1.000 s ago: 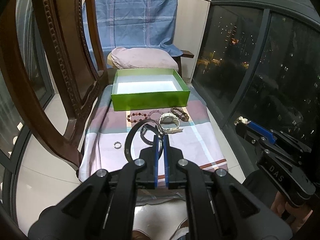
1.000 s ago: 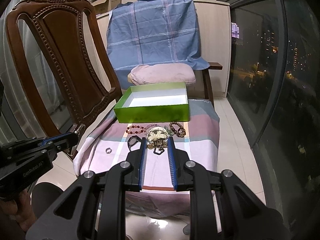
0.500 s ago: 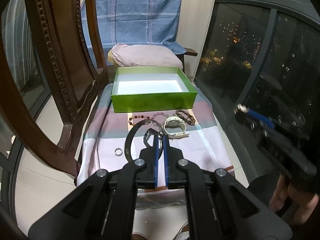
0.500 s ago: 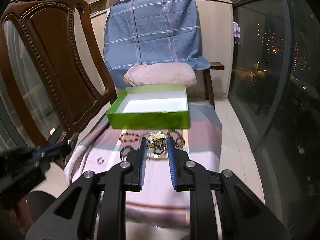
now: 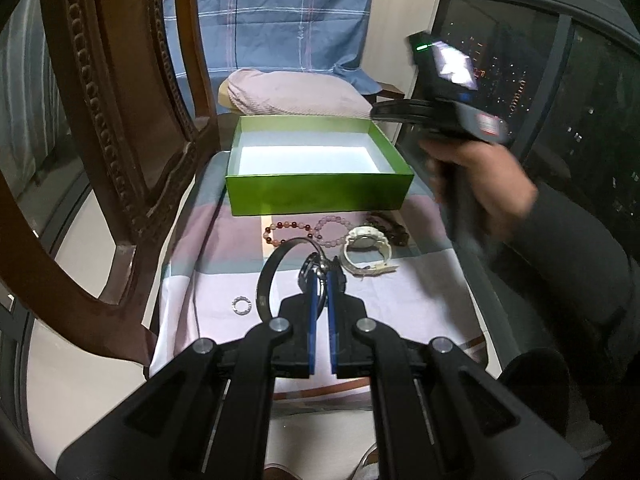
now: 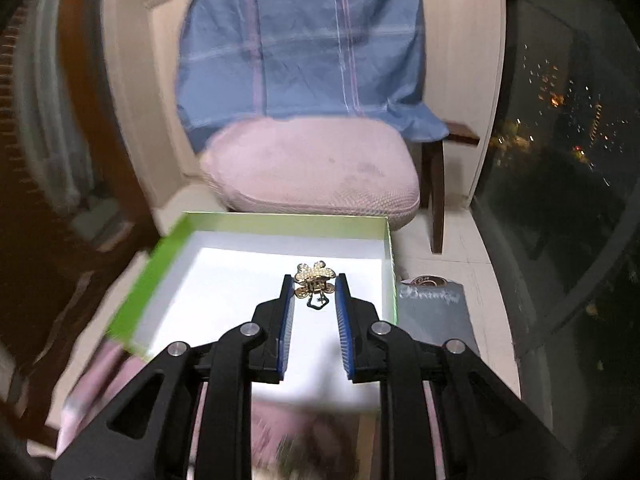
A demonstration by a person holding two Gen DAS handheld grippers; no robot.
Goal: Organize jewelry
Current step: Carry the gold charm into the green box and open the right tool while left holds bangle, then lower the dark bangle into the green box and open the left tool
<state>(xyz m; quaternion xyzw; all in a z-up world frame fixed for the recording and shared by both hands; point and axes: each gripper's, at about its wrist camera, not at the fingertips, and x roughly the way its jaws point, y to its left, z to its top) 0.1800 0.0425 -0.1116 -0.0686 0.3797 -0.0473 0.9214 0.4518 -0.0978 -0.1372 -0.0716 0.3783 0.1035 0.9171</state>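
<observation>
My left gripper (image 5: 320, 276) is shut on a black watch (image 5: 276, 268) and holds it above the striped cloth (image 5: 400, 300). A green box with a white floor (image 5: 316, 196) stands at the far end of the cloth. My right gripper (image 6: 315, 286) is shut on a gold butterfly hair clip (image 6: 314, 278) and hangs over the box's white floor (image 6: 240, 276). In the left wrist view the right gripper body (image 5: 448, 112) and the hand holding it are at the box's right end. Bead bracelets (image 5: 288, 230), a white watch (image 5: 366, 246) and a small ring (image 5: 241, 305) lie on the cloth.
A carved wooden chair back (image 5: 100, 120) rises close on the left. A pink cushion (image 6: 312, 168) and a blue plaid cloth (image 6: 304, 40) are behind the box. A dark window (image 6: 568, 140) runs along the right. A grey pouch (image 6: 434, 308) lies right of the box.
My right gripper has moved forward with the hair clip, from above the jewelry row to over the open box. My left gripper has stayed nearly still, holding the black watch.
</observation>
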